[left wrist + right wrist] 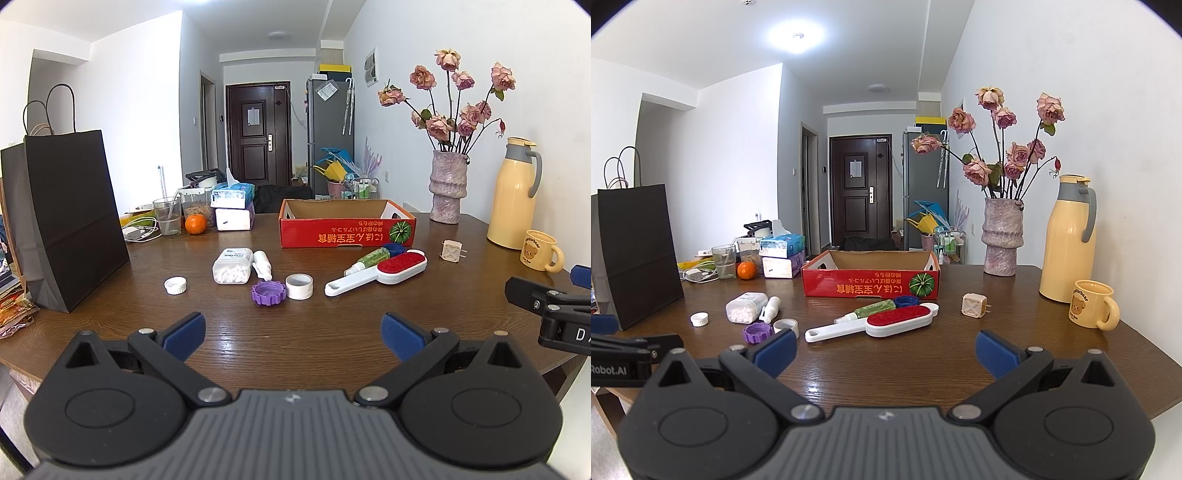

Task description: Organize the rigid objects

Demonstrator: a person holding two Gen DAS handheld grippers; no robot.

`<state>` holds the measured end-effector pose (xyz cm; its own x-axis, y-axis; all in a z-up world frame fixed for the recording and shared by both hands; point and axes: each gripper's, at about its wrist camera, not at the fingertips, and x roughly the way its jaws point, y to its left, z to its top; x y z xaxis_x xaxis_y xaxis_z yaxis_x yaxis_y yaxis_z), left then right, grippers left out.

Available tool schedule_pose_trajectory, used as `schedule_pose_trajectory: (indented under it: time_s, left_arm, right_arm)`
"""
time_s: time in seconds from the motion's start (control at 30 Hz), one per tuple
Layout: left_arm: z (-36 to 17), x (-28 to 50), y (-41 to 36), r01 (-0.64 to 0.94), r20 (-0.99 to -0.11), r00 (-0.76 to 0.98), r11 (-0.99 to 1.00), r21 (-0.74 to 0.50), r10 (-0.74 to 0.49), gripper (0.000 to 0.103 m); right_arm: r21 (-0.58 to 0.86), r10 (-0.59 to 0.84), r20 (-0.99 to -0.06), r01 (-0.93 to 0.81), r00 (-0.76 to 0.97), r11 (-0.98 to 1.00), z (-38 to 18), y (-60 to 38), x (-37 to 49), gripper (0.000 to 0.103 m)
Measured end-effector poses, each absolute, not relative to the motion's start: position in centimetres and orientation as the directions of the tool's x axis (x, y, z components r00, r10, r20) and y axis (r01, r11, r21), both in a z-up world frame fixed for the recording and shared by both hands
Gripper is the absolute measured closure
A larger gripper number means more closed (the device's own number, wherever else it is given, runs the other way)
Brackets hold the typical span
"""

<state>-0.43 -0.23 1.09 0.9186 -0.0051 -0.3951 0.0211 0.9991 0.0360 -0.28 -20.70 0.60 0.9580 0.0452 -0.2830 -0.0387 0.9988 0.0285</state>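
An empty red cardboard box (347, 233) (870, 284) sits mid-table. In front of it lie a white lint brush with a red pad (376, 273) (875, 323), a green spray bottle (369, 260) (871, 311), a blue cap (393, 248) (905, 301), a cotton swab box (232, 266) (745, 307), a small white bottle (262, 264) (770, 309), a purple cap (269, 292) (758, 332), a tape roll (299, 286) (786, 326), a white cap (175, 285) (699, 319) and a beige plug (451, 252) (975, 305). My left gripper (293, 336) and right gripper (886, 349) hover open and empty at the near edge.
A black paper bag (70, 218) (635, 254) stands at the left. Glass, orange (195, 224) and tissue boxes sit behind it. A vase of roses (447, 188) (1003, 238), a yellow thermos (511, 192) (1069, 240) and a bear mug (541, 251) (1091, 304) line the right side.
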Motion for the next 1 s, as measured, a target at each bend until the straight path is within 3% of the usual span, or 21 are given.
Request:
schedule_pose_trajectory:
  time_s: [1.0]
  left_arm:
    - [1.15, 0.19, 0.17, 0.010, -0.392, 0.920, 0.999, 0.033, 0.004, 0.000]
  right_arm:
    - [0.026, 0.044, -0.293, -0.038, 0.955, 0.999, 0.75, -20.60, 0.44, 0.000]
